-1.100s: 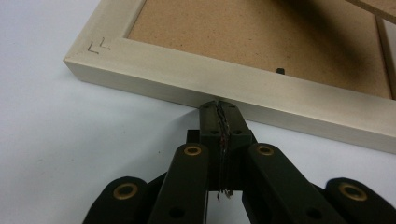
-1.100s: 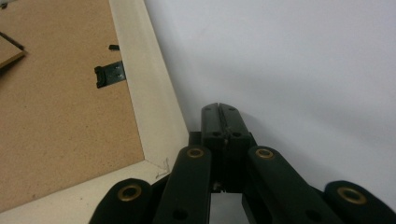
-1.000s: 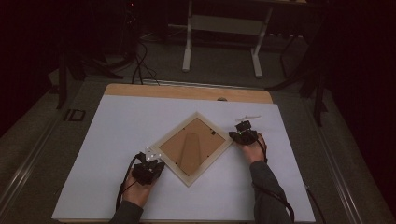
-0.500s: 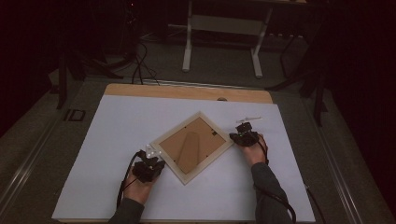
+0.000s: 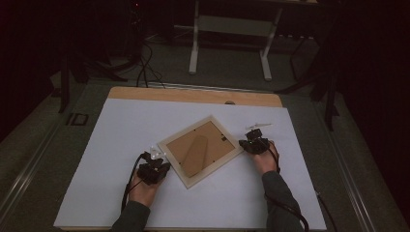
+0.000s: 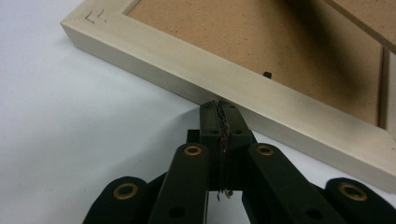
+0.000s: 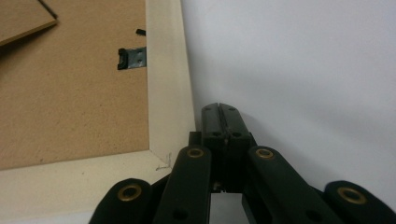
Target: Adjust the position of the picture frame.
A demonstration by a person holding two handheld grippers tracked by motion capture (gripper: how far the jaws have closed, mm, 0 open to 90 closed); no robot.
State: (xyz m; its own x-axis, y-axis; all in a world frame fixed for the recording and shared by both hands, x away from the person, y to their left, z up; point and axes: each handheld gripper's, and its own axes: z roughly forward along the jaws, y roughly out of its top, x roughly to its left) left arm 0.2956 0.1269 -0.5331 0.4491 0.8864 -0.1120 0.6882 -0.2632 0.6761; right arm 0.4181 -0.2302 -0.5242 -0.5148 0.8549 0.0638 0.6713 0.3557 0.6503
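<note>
we see a picture frame (image 5: 200,150) lying face down and turned cornerwise on the white table sheet (image 5: 121,125), its brown backing board (image 6: 261,42) up, with a folded stand flap (image 5: 195,155) and a small metal hanger clip (image 7: 132,58) on it. our left gripper (image 6: 218,105), jaws pressed together on nothing, has its tip against the frame's pale side rail, and our right gripper (image 7: 223,109), jaws likewise closed and empty, sits just beside a frame corner. beyond the table's bare wooden edge (image 5: 193,94) we see a white stand (image 5: 229,43) and cables (image 5: 142,63) on the dark floor.
</note>
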